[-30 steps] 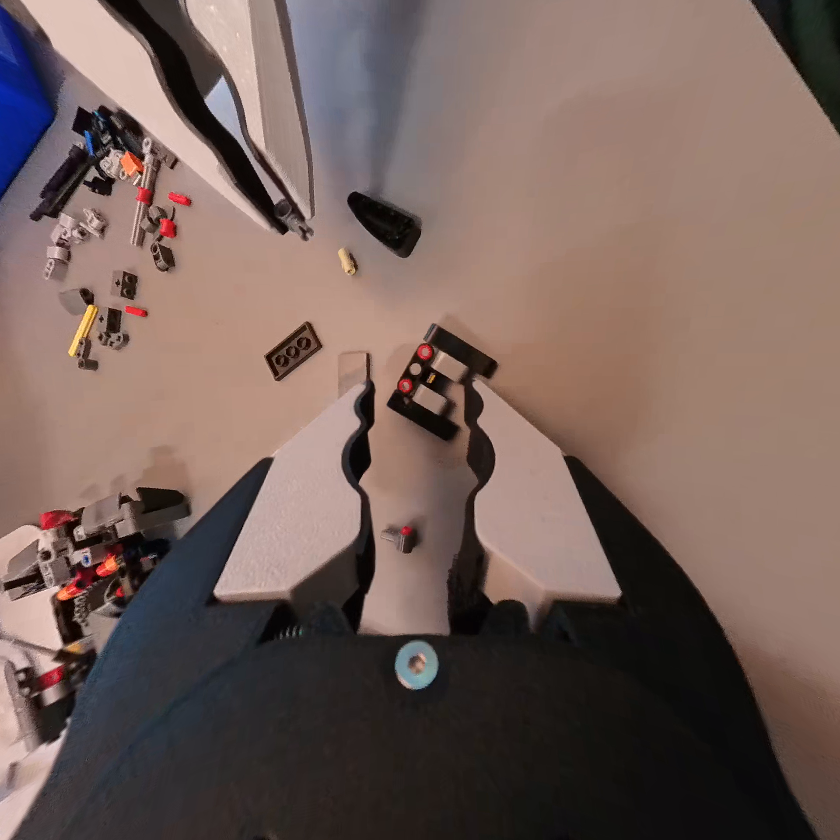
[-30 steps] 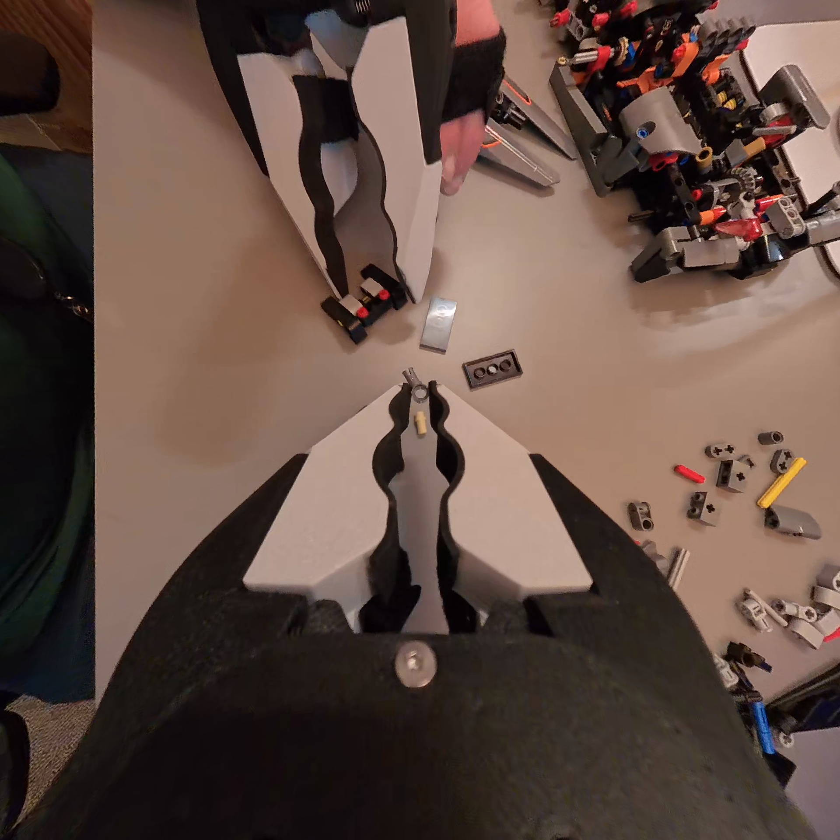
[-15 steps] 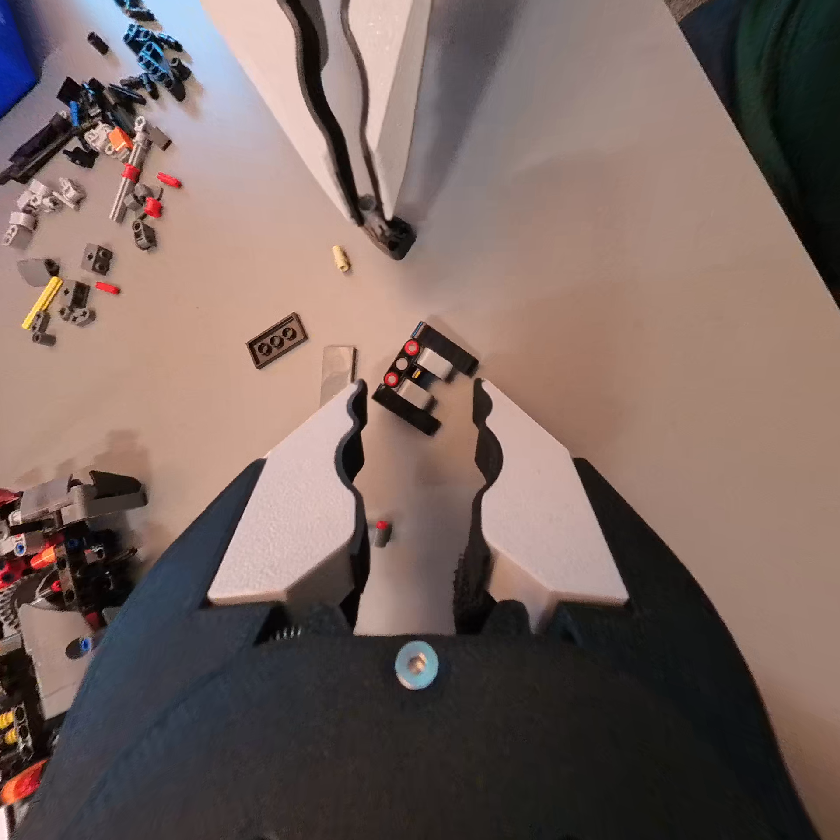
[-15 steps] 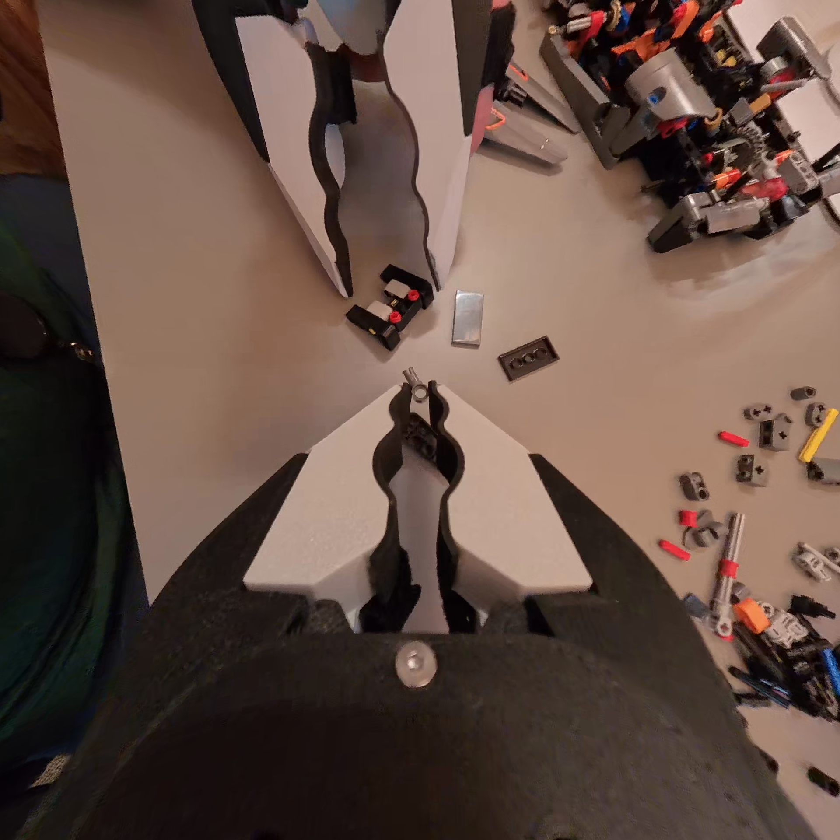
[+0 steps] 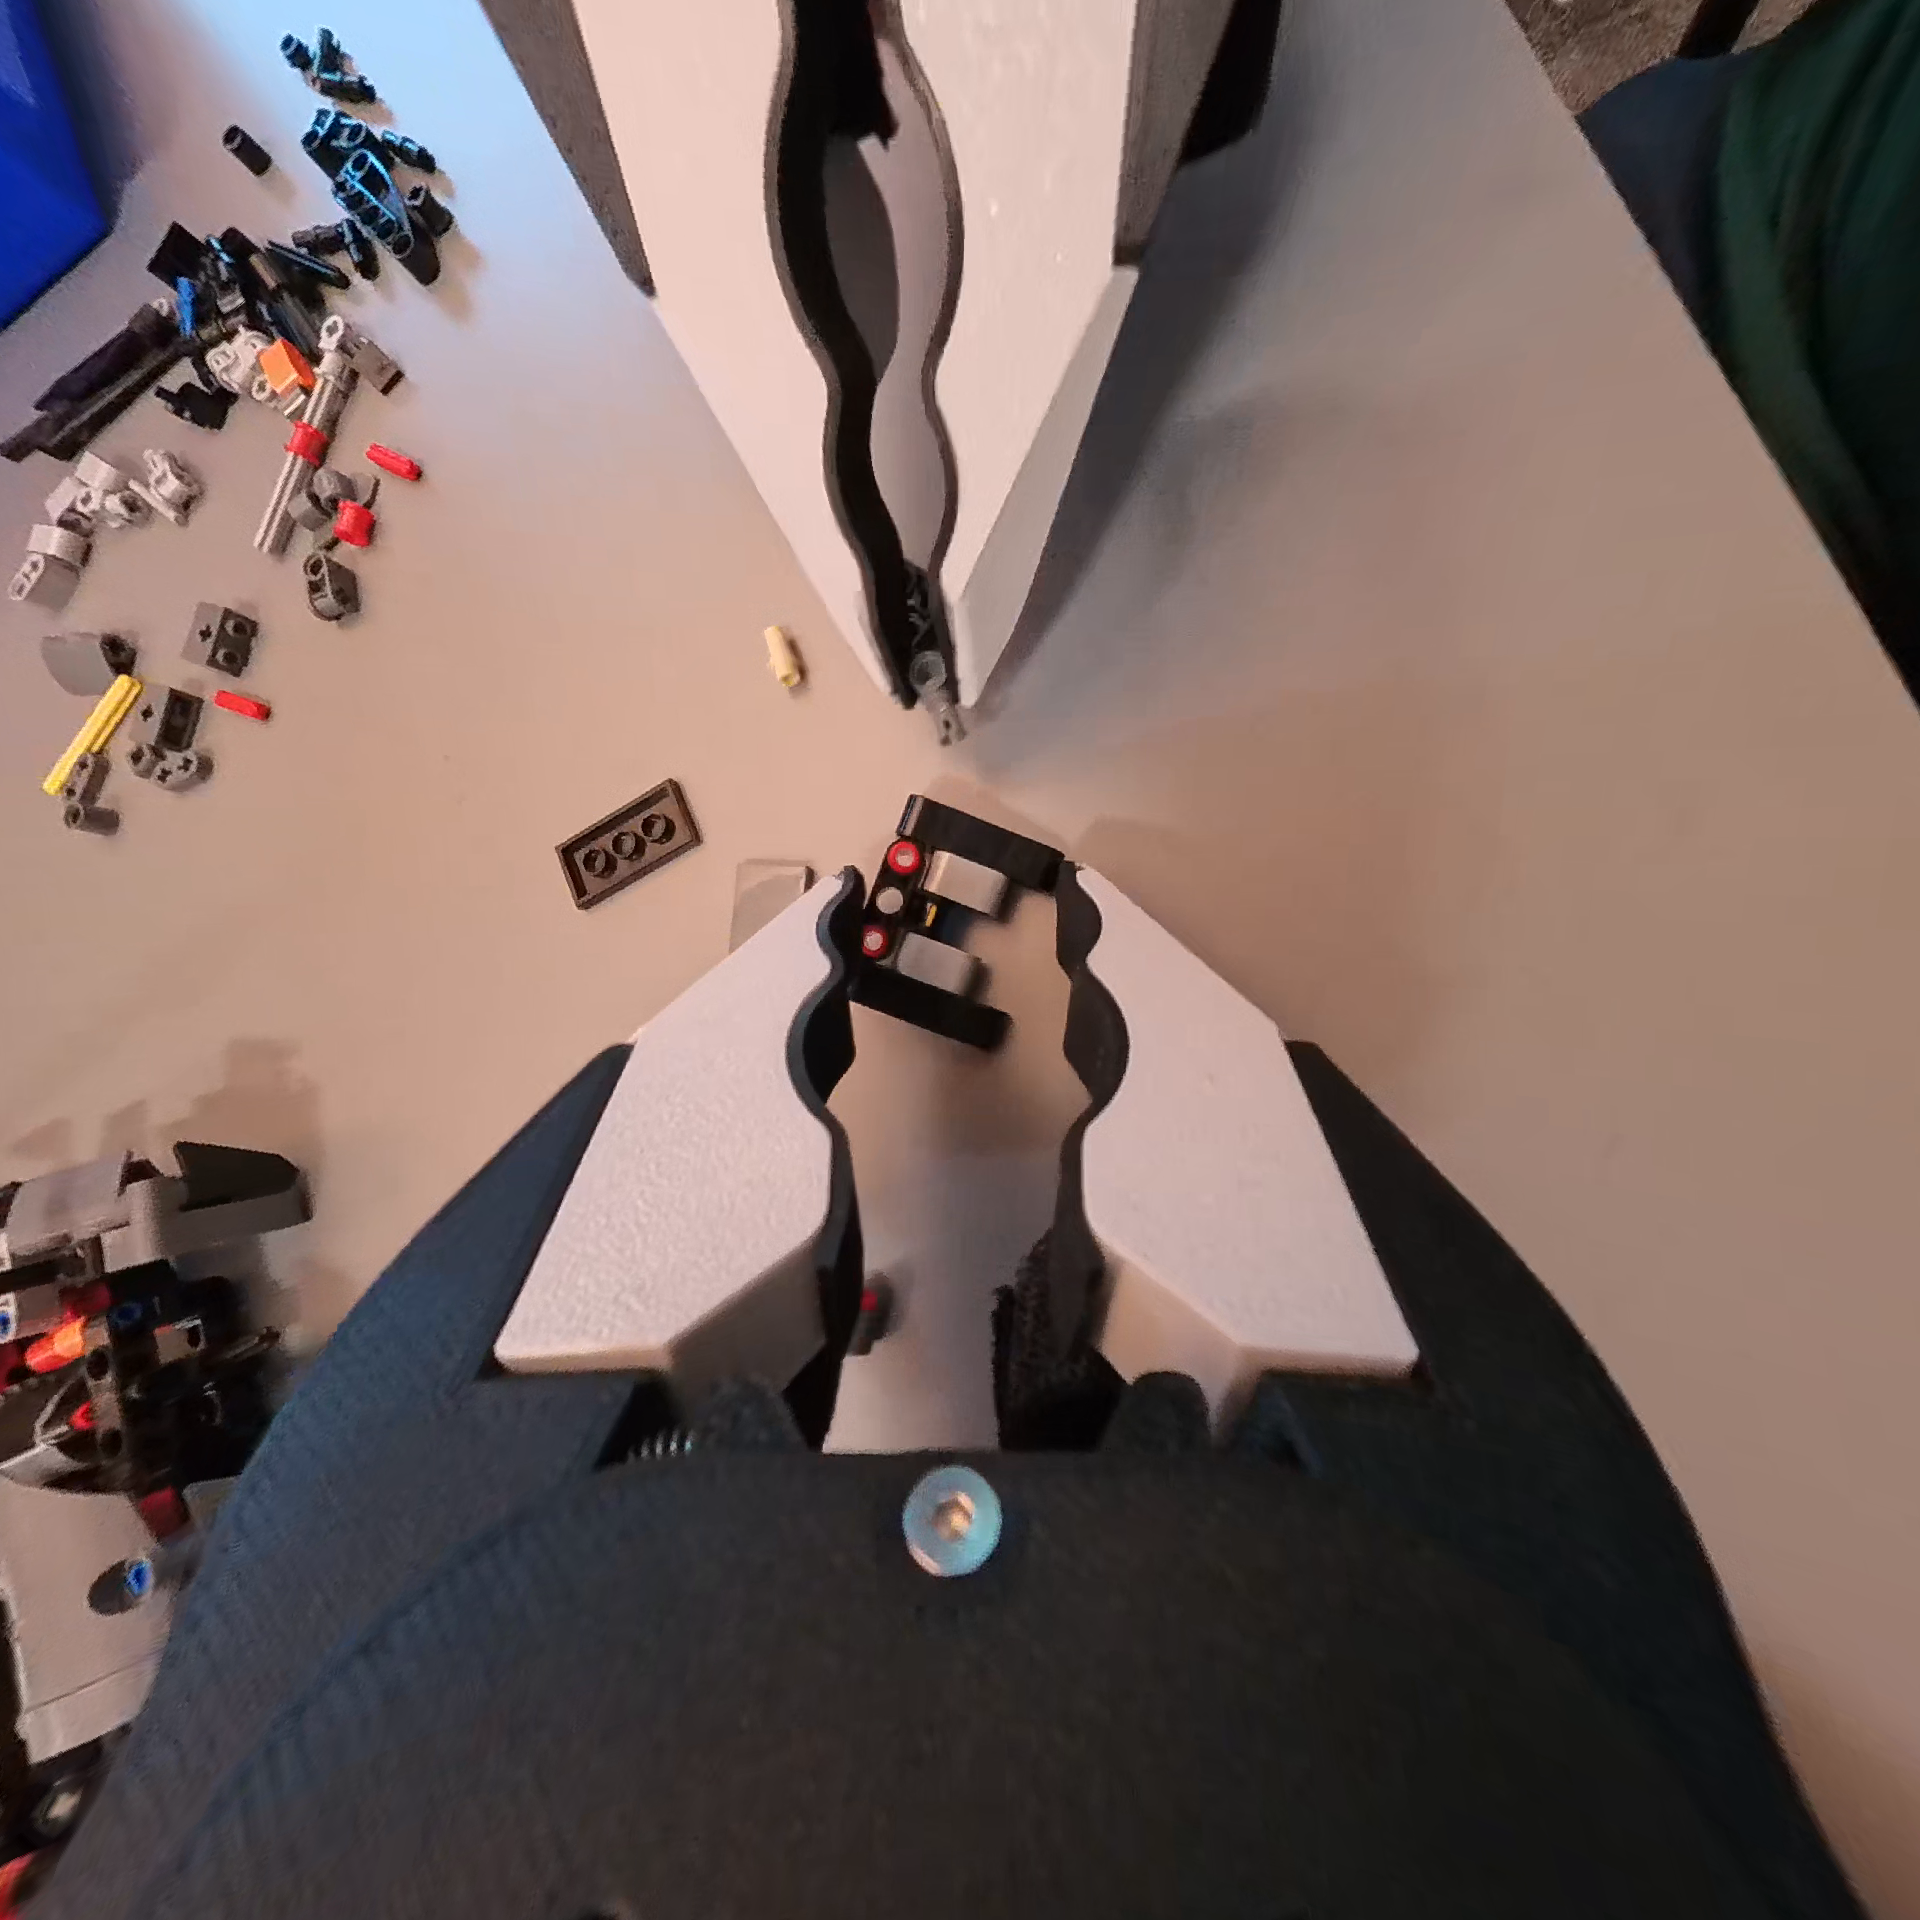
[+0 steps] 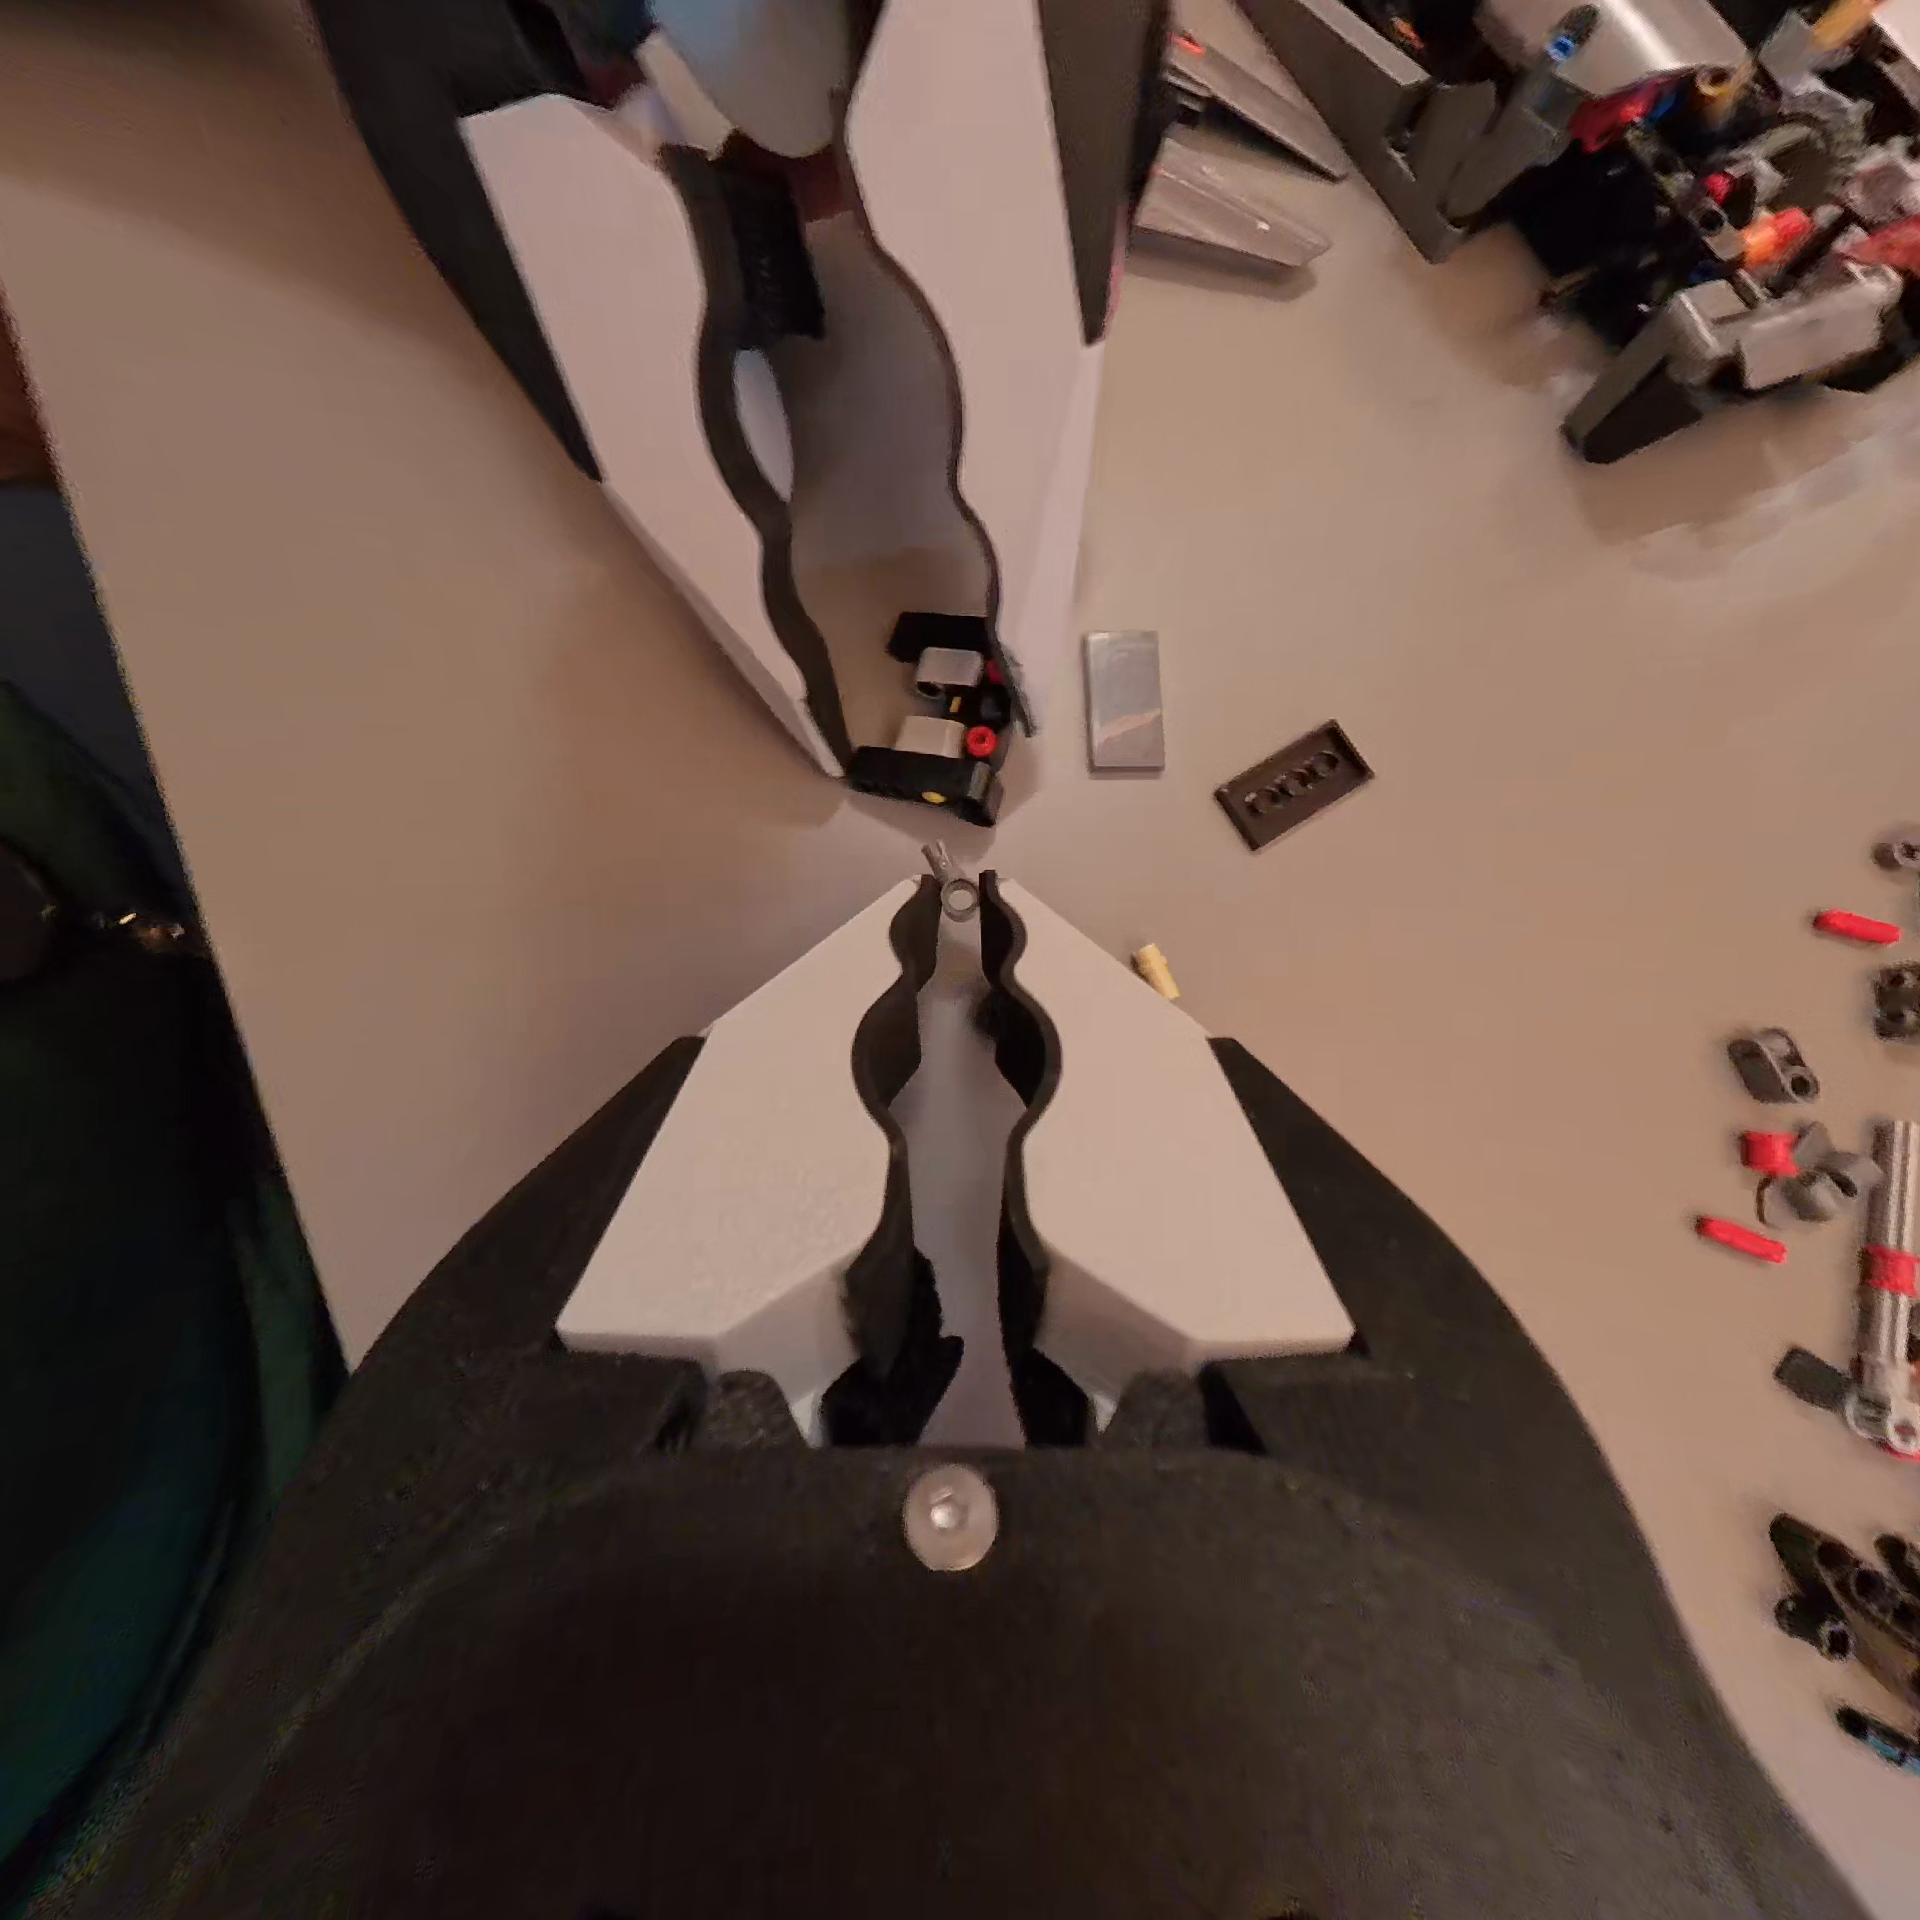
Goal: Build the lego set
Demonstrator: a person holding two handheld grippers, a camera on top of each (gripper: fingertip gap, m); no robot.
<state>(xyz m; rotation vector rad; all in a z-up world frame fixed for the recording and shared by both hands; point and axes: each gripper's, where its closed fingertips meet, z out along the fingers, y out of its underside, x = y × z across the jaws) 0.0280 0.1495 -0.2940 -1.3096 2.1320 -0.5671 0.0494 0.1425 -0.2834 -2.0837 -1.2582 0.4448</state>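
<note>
Grippers meet tip to tip at frame centre: left gripper (image 5: 961, 894) spread around black-and-grey assembly (image 5: 951, 925); right gripper (image 6: 956, 888) clamped on small grey pin (image 6: 954, 888).

Left gripper (image 5: 961, 894) jaws apart; right gripper (image 6: 954, 885) pinched, tips facing

Grey tile (image 5: 771, 883) half hidden; built model (image 6: 1756, 208) blurred.

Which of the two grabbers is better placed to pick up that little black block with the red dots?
Probably the left gripper. Its jaws are open on either side of the black block on the table. The right gripper is shut on a small grey pin, so it is occupied.
</note>
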